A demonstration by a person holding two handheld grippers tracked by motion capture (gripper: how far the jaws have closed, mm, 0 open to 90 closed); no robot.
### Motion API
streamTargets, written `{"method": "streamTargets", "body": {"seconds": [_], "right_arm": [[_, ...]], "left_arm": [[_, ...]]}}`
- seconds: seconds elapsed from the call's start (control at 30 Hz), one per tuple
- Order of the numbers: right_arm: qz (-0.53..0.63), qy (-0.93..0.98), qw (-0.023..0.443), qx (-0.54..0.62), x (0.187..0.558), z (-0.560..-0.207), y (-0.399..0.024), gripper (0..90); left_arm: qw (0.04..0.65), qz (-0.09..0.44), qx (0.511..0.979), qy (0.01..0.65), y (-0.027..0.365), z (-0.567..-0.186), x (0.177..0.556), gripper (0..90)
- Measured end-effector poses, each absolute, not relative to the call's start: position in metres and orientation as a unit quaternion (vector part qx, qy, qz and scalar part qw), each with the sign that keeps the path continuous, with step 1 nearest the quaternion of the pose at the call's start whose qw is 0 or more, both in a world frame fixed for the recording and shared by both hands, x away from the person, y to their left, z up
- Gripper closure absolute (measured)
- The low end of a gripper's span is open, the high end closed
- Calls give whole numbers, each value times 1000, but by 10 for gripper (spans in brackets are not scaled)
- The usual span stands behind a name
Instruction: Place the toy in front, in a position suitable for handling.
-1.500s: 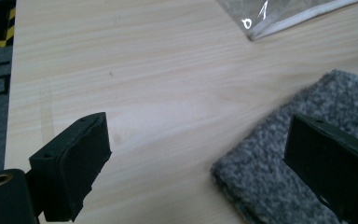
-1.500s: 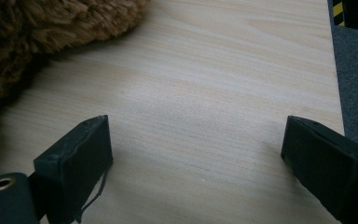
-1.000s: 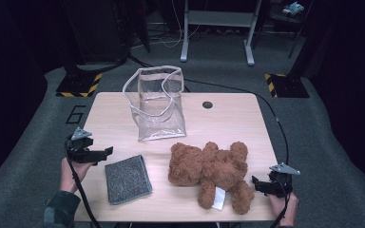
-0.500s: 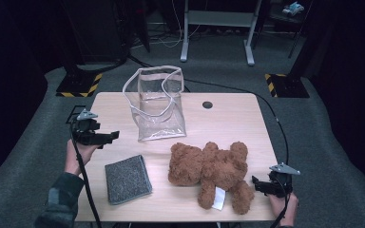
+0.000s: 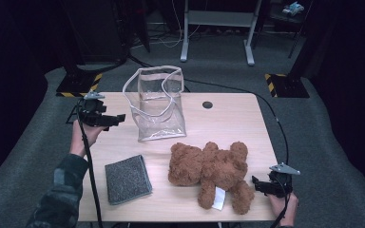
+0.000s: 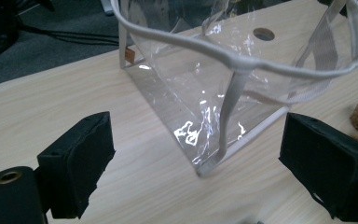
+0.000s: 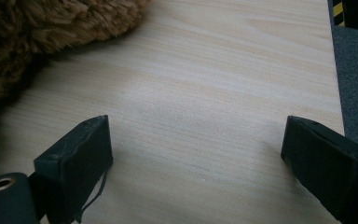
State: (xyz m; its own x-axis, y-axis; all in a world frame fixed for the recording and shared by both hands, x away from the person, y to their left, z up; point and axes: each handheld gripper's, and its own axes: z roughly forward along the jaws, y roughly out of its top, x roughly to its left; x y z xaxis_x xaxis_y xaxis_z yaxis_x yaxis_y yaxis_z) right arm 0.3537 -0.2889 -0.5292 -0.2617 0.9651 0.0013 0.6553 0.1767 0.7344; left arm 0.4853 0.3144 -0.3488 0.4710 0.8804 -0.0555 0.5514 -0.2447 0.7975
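Observation:
A clear plastic bag (image 5: 158, 104) with white trim stands open at the table's far middle. My left gripper (image 5: 116, 118) hovers just left of it, open, jaws pointing at the bag's near corner (image 6: 205, 163) with nothing between them. A brown teddy bear (image 5: 211, 166) lies on its back at the front right, a white tag on one leg. My right gripper (image 5: 258, 185) rests at the front right corner beside the bear's foot, open and empty; brown fur (image 7: 37, 32) fills the upper left of the right gripper view.
A grey folded cloth (image 5: 127, 179) lies at the front left of the wooden table (image 5: 228, 123). A round cable hole (image 5: 207, 104) sits behind the bag. Cables trail off both table sides. Dark floor and stands surround the table.
My left gripper has moved forward from the table's front left edge to beside the clear bag. The right gripper, bear and cloth have stayed put.

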Motion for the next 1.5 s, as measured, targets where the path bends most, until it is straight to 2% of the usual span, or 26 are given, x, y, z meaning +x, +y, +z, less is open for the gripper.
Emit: {"method": "streamTargets", "body": {"seconds": [0.5,0.83,1.13,1.17,1.2,1.5], "right_arm": [[319,728,243,557,354,-529,-289,80],[319,728,243,557,354,-529,-289,80],[319,728,242,557,353,-529,-289,81],[319,728,242,556,354,-529,-289,81],[319,728,242,557,353,-529,-289,81],[319,727,243,557,354,-529,-289,81]], "left_arm": [[377,208,769,472,300,-333,531,135],[381,202,754,496,291,-338,555,171],[388,167,728,540,294,-346,577,363],[385,172,728,541,293,-347,579,387],[381,173,732,538,294,-348,579,447],[339,202,729,559,291,-350,580,577]]}}
